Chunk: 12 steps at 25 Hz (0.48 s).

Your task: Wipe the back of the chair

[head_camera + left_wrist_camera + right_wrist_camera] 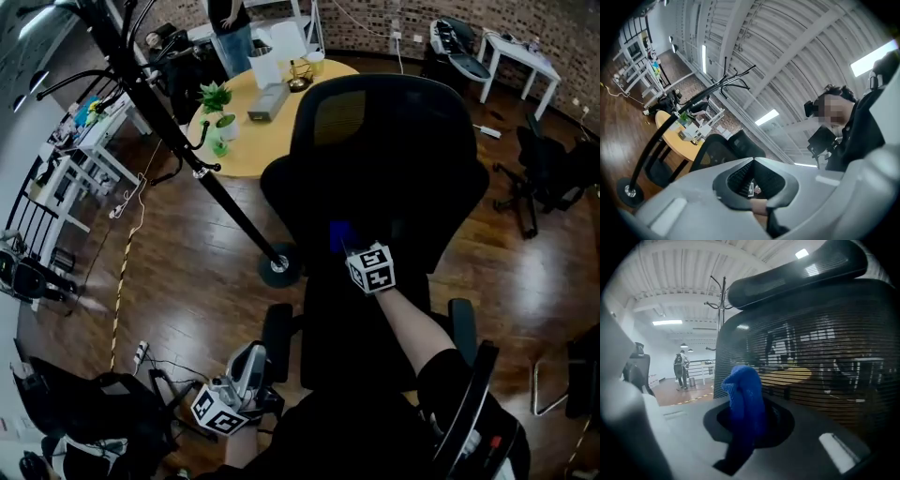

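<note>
The black office chair (394, 141) faces away from me, its mesh back (815, 357) filling the right gripper view under the headrest (797, 273). My right gripper (345, 246) is shut on a blue cloth (339, 235), held against the lower middle of the chair back. In the right gripper view the cloth (743, 399) sticks up from between the jaws, close to the mesh. My left gripper (253, 352) hangs low at the bottom left, away from the chair, tilted up toward the ceiling. Its jaws (753, 161) meet with nothing between them.
A round yellow table (246, 150) with small plants and boxes stands behind the chair. A black coat stand (216, 187) leans across the left, its base (278, 267) beside the chair. More chairs (553, 178) stand at the right. A person (230, 28) stands at the back.
</note>
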### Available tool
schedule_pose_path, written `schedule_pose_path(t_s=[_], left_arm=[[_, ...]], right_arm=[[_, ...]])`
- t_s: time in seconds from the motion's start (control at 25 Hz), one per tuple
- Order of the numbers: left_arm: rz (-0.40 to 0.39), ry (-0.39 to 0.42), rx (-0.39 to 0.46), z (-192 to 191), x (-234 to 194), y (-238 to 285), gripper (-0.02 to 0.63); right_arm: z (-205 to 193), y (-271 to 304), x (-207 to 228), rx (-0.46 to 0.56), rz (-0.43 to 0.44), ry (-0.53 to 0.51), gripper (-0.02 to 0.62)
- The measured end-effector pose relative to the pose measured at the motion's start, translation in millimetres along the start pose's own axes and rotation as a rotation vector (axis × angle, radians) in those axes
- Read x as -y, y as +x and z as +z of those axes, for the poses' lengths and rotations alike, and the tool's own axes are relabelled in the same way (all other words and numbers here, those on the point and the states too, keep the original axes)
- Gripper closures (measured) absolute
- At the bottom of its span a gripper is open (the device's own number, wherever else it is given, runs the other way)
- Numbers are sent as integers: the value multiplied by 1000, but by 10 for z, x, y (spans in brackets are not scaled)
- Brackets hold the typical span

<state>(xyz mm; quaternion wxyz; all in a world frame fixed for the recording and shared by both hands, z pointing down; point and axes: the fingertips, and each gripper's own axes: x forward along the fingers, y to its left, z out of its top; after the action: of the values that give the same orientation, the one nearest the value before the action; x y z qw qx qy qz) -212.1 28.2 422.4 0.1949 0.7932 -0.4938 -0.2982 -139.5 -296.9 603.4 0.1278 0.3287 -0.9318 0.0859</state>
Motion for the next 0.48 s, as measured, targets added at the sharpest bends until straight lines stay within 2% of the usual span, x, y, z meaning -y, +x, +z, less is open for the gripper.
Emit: schedule_pose_path(t_s=[0.16,0.36,0.48], left_arm=[[-94,-29,-62,-154,87,380,614],[-192,-58,-138,-399,200,757,614],[-226,-76,-177,-550,244,885,614]], right_arm=[[-165,-536,712,3,-128,48,560],[-547,-1311,1744,-34,-366,149,560],[-752,-1689,2199,-64,-482,189,560]])
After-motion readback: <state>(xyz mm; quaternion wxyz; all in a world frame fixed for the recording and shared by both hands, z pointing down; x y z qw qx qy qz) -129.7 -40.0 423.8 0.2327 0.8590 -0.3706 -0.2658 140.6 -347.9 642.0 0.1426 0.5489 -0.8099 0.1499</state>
